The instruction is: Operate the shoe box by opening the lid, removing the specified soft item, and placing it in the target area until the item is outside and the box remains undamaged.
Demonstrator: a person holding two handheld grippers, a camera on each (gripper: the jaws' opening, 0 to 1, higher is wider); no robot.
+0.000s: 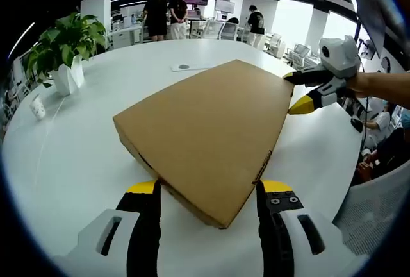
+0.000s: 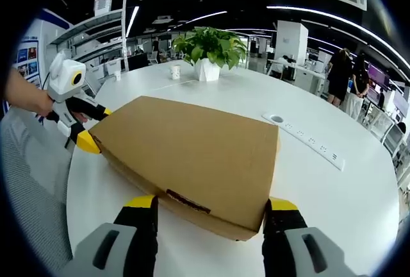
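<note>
the round white worktop (image 1: 77, 161) carries the brown cardboard shoe box (image 1: 205, 133), lid down, lying near its middle. the left gripper (image 1: 208, 193) and the right gripper (image 2: 211, 209) sit at opposite corners of the box, each with jaws spread wide either side of a corner, gripping nothing; whether the tips touch cardboard i cannot tell. the risk, as i judge it: lifting the lid from two corners at uneven rates could twist or crease it, or drag the whole box across the smooth top toward the potted plant (image 2: 208, 52), the power strip (image 2: 307, 139) or the small white cup (image 2: 175, 72).
</note>
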